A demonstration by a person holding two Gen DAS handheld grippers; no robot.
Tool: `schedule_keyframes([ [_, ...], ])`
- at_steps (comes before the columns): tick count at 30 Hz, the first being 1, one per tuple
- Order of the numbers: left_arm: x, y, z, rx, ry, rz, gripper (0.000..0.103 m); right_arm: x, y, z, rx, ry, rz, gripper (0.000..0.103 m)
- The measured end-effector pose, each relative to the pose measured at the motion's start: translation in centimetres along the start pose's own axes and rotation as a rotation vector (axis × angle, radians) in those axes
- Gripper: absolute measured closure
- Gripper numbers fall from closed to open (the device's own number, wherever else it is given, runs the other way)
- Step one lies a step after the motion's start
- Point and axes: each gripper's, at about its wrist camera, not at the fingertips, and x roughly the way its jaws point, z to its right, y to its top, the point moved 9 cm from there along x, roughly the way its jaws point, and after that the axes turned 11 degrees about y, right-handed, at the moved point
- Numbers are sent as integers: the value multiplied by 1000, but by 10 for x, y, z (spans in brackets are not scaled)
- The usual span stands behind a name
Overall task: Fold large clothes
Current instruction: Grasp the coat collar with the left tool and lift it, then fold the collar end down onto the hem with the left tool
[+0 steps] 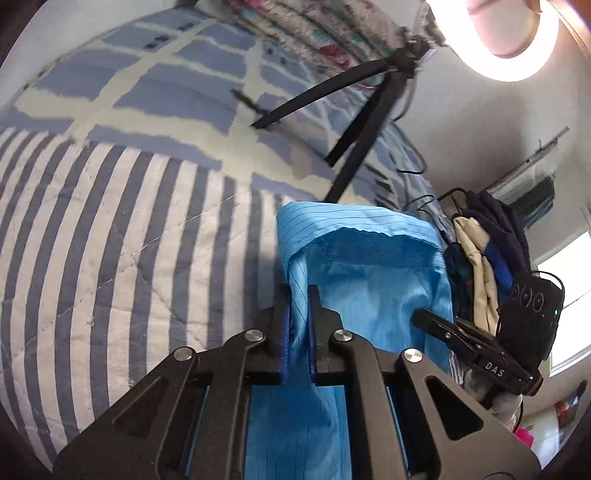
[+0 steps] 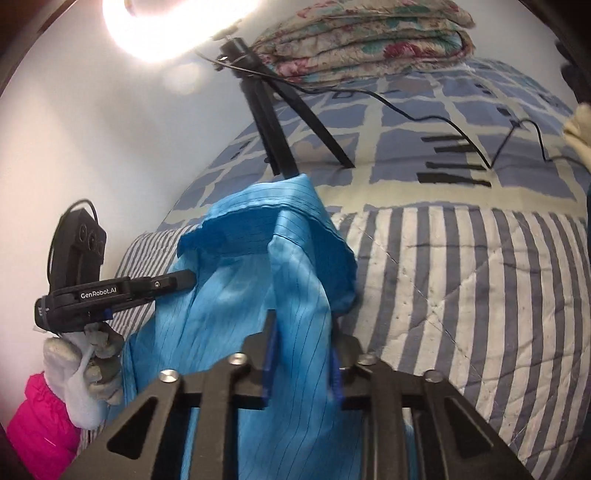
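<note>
A bright blue pinstriped garment (image 1: 369, 269) hangs lifted above the bed, held at two places along its upper edge. My left gripper (image 1: 299, 299) is shut on a fold of it. My right gripper (image 2: 301, 332) is shut on another fold of the same garment (image 2: 240, 295). In the left wrist view the right gripper (image 1: 424, 317) pinches the cloth's right side. In the right wrist view the left gripper (image 2: 184, 278), held by a gloved hand (image 2: 85, 369), touches the cloth's left edge. The garment's lower part is hidden below both grippers.
A striped quilt (image 1: 129, 240) and a blue checked bedspread (image 2: 424, 122) cover the bed. A black tripod (image 2: 273, 125) with a ring light (image 2: 166, 26) stands on it, its cable (image 2: 461, 129) trailing. Folded floral quilts (image 2: 369, 40) lie beyond. Clothes hang (image 1: 484, 258) at the right.
</note>
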Motion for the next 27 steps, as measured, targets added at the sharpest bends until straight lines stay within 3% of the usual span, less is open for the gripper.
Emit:
schedule_keyframes([
  [6,-30,-3,23,86,-5,57,103,-19,10,-19,-49,-36,38,96],
  [16,-116,-19,54,131,-95,137,103,-76,7,-78,-150,-40,57,99],
  [21,-159,-49,65,162,-111,151,103,-111,-17,-105,-166,-8,63,101],
  [27,-209,-106,75,175,-121,169,103,-150,-62,-141,-178,25,55,102],
])
